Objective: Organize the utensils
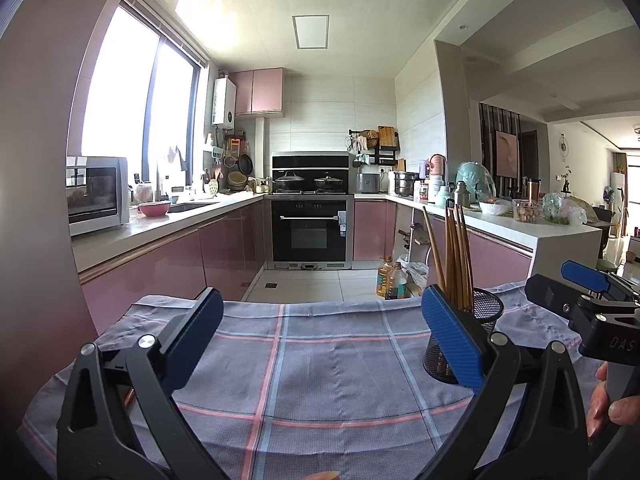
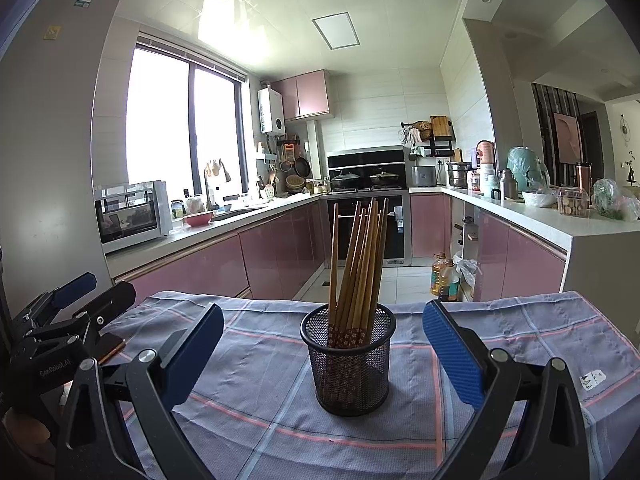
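A black mesh cup [image 2: 351, 360] stands upright on the checked cloth [image 2: 256, 364], holding several wooden chopsticks [image 2: 362, 264] tips up. My right gripper [image 2: 323, 344] is open and empty, its blue pads on either side of the cup and slightly nearer than it. In the left wrist view the cup [image 1: 486, 320] and chopsticks [image 1: 458, 256] stand behind the right pad. My left gripper [image 1: 323, 340] is open and empty over bare cloth [image 1: 320, 360]. A brown object [image 2: 110, 346] lies at the cloth's left edge, partly hidden by the left gripper [image 2: 76, 300].
The cloth-covered table ends at a far edge [image 2: 280, 300], with the kitchen floor beyond. Oil bottles [image 2: 444, 278] stand on the floor. Pink cabinets and counters line both sides. A white tag [image 2: 592, 380] lies on the cloth at right. The right gripper [image 1: 576, 284] shows at right.
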The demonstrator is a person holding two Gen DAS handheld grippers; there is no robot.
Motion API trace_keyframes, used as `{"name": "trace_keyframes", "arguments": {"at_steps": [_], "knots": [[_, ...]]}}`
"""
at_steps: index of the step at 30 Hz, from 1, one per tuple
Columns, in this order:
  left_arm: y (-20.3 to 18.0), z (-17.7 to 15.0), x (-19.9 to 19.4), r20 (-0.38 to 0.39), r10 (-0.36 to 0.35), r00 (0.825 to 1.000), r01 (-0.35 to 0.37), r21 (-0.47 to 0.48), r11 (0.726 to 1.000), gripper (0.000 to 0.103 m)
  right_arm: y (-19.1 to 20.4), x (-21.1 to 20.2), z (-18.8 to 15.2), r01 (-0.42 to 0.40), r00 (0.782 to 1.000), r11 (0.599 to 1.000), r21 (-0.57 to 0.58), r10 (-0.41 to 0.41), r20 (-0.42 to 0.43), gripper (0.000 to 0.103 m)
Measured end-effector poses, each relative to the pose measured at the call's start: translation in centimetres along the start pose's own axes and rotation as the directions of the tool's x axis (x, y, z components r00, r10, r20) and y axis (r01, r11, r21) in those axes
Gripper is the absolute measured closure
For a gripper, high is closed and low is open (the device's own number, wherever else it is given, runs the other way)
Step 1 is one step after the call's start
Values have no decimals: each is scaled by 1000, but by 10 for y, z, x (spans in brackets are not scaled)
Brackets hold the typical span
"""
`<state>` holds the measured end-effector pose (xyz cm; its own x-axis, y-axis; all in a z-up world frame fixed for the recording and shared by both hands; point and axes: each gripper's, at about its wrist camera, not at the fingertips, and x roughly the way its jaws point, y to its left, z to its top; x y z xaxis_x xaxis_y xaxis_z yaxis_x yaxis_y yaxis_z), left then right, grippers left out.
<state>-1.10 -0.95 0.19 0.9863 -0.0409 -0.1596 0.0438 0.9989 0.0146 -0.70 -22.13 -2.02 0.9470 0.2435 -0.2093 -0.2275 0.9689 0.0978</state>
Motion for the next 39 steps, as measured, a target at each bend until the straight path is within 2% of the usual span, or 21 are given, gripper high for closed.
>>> {"name": "trace_keyframes", "arguments": {"at_steps": [39], "knots": [[-2, 2, -3, 6, 4, 1000, -4, -1, 1000, 5, 0, 2, -1, -1, 1000, 1000, 11, 1, -1, 7]]}}
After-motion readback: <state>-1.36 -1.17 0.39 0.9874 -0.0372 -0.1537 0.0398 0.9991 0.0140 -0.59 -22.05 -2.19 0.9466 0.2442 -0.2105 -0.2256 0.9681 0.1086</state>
